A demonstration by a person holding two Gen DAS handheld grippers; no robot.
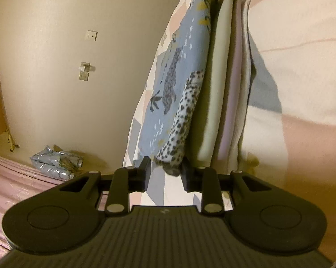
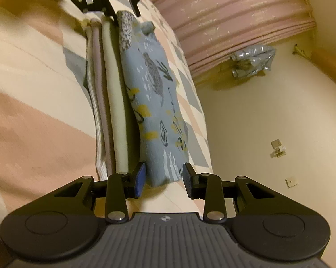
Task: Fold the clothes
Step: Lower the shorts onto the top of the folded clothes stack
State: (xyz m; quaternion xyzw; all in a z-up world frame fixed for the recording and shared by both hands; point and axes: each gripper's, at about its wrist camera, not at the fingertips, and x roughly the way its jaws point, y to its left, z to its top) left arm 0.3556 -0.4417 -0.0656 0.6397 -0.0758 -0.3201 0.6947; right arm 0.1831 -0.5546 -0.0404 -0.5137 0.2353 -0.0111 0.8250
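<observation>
From the left wrist: left gripper (image 1: 165,175) set at one end of the folded blue animal-print garment (image 1: 179,78), jaws parted around its spotted corner, apparently not pinching, garment topping a stack of folded clothes (image 1: 230,89) on the patterned bedspread (image 1: 301,44). From the right wrist: right gripper (image 2: 164,179) at the near end, likewise spread around the cloth, probably to seat it squarely.
</observation>
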